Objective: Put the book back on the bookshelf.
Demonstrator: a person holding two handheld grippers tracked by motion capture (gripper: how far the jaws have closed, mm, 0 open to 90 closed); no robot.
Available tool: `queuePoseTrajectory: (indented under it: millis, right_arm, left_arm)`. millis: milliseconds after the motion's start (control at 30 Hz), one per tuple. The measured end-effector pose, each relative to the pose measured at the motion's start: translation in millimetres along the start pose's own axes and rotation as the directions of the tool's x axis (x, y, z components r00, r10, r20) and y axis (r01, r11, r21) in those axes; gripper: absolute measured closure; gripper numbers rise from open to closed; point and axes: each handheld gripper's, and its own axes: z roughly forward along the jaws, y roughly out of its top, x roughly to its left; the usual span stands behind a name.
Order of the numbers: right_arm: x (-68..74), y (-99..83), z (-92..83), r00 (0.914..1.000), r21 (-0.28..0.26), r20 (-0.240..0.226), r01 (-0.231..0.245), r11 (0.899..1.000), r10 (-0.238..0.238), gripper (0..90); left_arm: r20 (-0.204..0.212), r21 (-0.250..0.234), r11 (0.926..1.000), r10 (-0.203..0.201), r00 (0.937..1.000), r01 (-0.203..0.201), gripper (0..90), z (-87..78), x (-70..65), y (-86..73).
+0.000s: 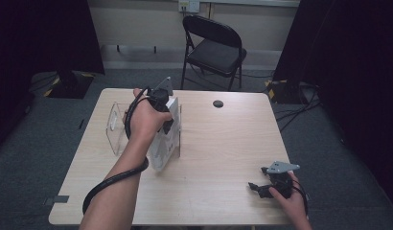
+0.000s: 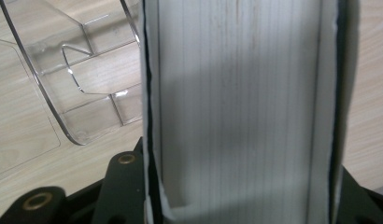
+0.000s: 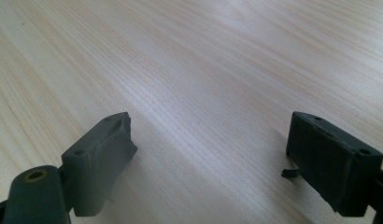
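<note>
The left hand-held gripper (image 1: 162,103) is clamped across the thick white book (image 1: 165,139), which stands upright on the desk (image 1: 223,143) just beside a clear acrylic stand (image 1: 115,127). It looks heavy, stiff and smooth-covered, so a grip squarely across covers and page block seems safest; the right hand-held gripper (image 3: 208,158) rests wide open and empty

Light wood table (image 1: 218,158) on grey carpet floor (image 1: 36,143). Black folding chair (image 1: 213,45) behind it, by pale wall w/ outlet (image 1: 189,5). Dark curtains (image 1: 41,33) both sides; cables (image 1: 295,108) on floor at right.

A recording lab: black curtains (image 1: 46,33), floor cables (image 1: 293,112), folding chair (image 1: 213,45), lone wooden table (image 1: 223,143).
</note>
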Motion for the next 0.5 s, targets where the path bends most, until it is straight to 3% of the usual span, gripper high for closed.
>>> queuePoseTrajectory:
  millis: [500]
  right_arm:
    - [0.0, 0.0, 0.0, 1.0, 0.0, 0.0, 0.0, 1.0, 0.0, 13.4]
  left_arm:
    - [-0.008, -0.024, 0.9992, -0.031, 0.9995, 0.031, 53.2, 4.9, 1.3, 8.0]
